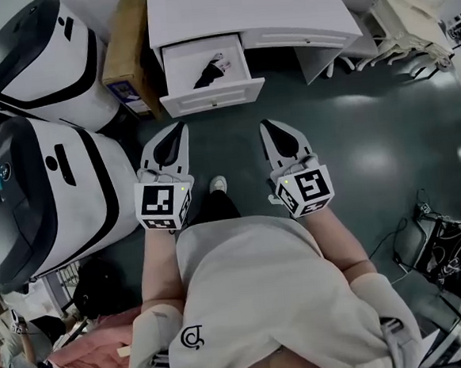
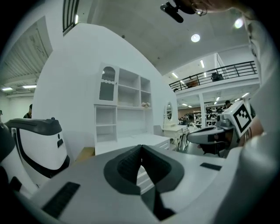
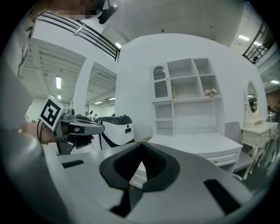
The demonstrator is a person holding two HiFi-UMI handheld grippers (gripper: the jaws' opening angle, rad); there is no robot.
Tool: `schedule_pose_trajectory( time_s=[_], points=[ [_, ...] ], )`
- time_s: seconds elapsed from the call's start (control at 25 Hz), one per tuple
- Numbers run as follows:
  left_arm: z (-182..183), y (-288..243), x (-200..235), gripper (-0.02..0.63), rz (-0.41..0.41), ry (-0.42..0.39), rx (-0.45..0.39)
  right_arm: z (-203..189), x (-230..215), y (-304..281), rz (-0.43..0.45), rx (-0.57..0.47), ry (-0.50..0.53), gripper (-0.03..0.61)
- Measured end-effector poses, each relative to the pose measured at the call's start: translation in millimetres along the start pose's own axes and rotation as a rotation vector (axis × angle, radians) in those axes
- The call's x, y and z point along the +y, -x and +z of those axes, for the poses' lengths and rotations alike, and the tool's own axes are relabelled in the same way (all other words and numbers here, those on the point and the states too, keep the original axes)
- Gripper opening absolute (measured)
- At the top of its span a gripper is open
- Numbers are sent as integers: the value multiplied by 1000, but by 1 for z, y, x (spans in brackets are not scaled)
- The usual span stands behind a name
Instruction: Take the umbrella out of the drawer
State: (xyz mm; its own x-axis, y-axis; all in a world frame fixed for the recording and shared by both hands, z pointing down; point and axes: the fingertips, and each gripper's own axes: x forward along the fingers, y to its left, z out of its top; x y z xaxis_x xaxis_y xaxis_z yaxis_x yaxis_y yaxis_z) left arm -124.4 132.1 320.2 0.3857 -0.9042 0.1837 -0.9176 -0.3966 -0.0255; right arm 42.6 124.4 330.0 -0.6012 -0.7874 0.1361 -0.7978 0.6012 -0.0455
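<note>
A white desk (image 1: 256,10) stands ahead with its left drawer (image 1: 212,98) pulled open. A black folded umbrella (image 1: 209,72) lies inside the drawer. My left gripper (image 1: 180,129) is shut and empty, and it points toward the drawer from well short of it over the dark floor. My right gripper (image 1: 266,125) is also shut and empty, level with the left one and to its right. In the left gripper view the shut jaws (image 2: 141,147) face the desk (image 2: 131,141). The right gripper view shows its jaws (image 3: 141,143) together, with the desk (image 3: 197,142) beyond.
Two large white-and-black machines (image 1: 38,67) (image 1: 41,194) stand at the left, close to my left arm. A cardboard box (image 1: 125,52) leans beside the desk. White furniture (image 1: 408,14) stands at the far right, and cables with gear (image 1: 438,242) lie at the right edge.
</note>
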Motion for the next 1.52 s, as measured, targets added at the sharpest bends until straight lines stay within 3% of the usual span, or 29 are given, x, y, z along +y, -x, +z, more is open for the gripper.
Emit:
schedule_pose_trajectory(
  time_s=[0.2, 0.68, 1.24, 1.4, 1.52],
  points=[
    [4, -42, 50, 12, -74, -15, 9, 4, -4, -68, -35, 22, -12, 6],
    [-34, -146, 92, 12, -182, 41, 99, -21, -51, -164, -58, 112, -62, 6],
    [-129, -318, 123, 14, -235, 62, 268, -51, -166, -306, 73, 125, -44, 6],
    [-180, -358, 127, 18, -269, 67, 383, -66, -187, -338, 116, 128, -66, 6],
    [-218, -377, 123, 58, -305, 70, 490, -79, -199, -350, 132, 150, -75, 6]
  ],
)
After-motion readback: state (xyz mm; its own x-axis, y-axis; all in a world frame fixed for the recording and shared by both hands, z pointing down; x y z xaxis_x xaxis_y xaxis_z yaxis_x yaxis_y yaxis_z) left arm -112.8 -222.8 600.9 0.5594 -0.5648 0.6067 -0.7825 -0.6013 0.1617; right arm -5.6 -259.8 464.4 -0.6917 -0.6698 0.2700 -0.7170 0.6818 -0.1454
